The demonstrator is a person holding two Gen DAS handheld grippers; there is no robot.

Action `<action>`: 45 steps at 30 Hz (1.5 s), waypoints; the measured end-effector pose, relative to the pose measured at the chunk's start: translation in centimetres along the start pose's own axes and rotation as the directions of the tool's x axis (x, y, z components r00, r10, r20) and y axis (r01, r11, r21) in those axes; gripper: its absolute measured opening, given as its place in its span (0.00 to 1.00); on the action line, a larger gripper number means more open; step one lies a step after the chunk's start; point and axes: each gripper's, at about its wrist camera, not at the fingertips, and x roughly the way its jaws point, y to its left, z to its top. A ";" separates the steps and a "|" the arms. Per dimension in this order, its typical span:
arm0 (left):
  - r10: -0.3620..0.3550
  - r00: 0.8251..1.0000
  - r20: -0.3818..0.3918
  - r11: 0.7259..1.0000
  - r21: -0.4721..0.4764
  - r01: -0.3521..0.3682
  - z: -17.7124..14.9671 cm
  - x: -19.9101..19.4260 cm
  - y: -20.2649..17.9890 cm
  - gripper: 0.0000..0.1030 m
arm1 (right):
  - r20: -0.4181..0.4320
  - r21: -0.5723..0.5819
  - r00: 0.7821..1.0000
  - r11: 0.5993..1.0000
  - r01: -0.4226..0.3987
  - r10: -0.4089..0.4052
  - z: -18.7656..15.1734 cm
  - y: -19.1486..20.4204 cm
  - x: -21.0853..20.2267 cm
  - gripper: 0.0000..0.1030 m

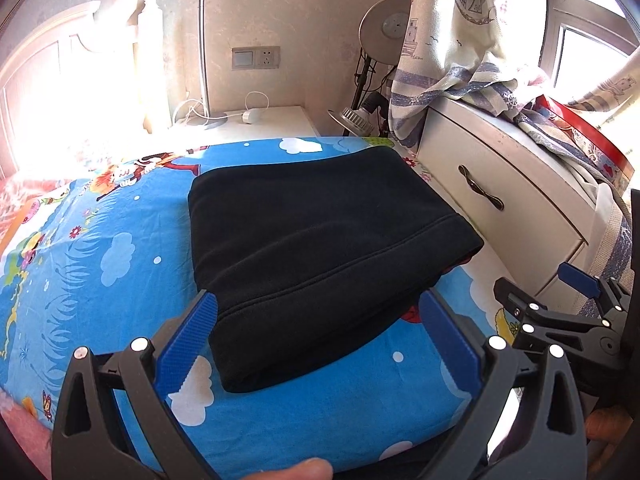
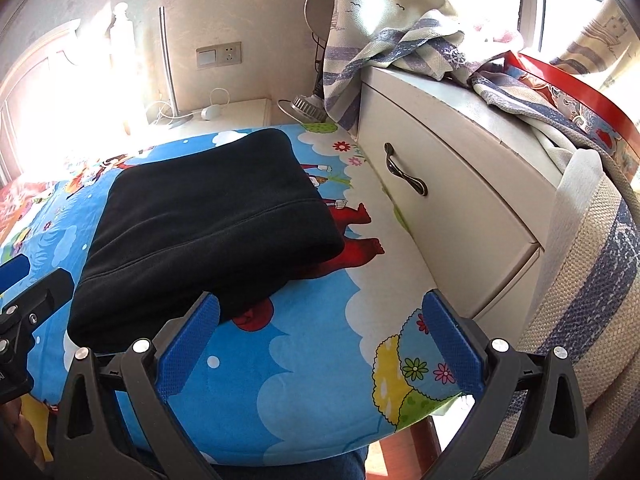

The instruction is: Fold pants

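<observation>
The black pants (image 1: 320, 256) lay as a compact folded rectangle across the middle of the left wrist view, so the folding looked finished, which would explain why the left gripper (image 1: 318, 340) hung with its blue fingers spread wide to either side of the bundle's near edge, clamping nothing. The right gripper (image 2: 320, 344) was likewise agape and empty at the bottom of its own view, over bare cartoon bedsheet (image 2: 304, 380) just right of the pants. A white drawer unit (image 2: 448, 200) stood at right under a draped curtain (image 2: 400, 32); sun glare at upper left hid what may have been a headboard.
</observation>
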 end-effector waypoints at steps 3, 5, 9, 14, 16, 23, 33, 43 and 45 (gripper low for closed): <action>-0.006 1.000 0.003 1.000 0.001 0.006 0.0 0.0 0.0 0.98 | 0.002 0.000 1.000 1.000 -0.001 0.001 0.0 0.0 -0.1 0.95; -0.008 1.000 -0.001 1.000 0.000 0.008 0.0 0.1 0.0 0.98 | 0.002 0.001 1.000 1.000 -0.001 0.001 0.0 0.0 0.0 0.95; -0.009 1.000 -0.001 1.000 -0.006 0.009 0.0 0.1 0.1 0.98 | 0.002 0.001 1.000 1.000 -0.001 0.001 0.0 -0.1 0.0 0.95; -0.007 1.000 0.001 1.000 -0.005 0.007 0.0 0.1 0.1 0.98 | 0.004 0.001 1.000 1.000 -0.003 0.003 0.0 0.0 -0.1 0.95; -0.008 1.000 0.001 1.000 -0.003 0.008 0.0 0.1 0.1 0.98 | 0.002 0.002 1.000 1.000 -0.003 0.003 0.0 -0.1 0.0 0.95; -0.008 1.000 0.003 1.000 -0.002 0.008 0.0 0.1 0.0 0.98 | 0.004 0.003 1.000 1.000 -0.004 0.004 0.0 0.0 -0.1 0.95; -0.009 1.000 0.004 1.000 -0.001 0.009 0.0 0.1 0.0 0.98 | 0.000 0.003 1.000 1.000 -0.006 0.006 0.0 0.0 0.0 0.95; -0.010 1.000 0.005 1.000 0.001 0.010 0.1 0.1 -0.2 0.98 | 0.001 0.005 1.000 1.000 -0.007 0.007 0.1 -0.1 0.0 0.95; -0.010 1.000 0.005 1.000 0.001 0.010 0.1 0.0 -0.2 0.98 | 0.001 0.005 1.000 1.000 -0.007 0.007 0.1 0.0 0.0 0.95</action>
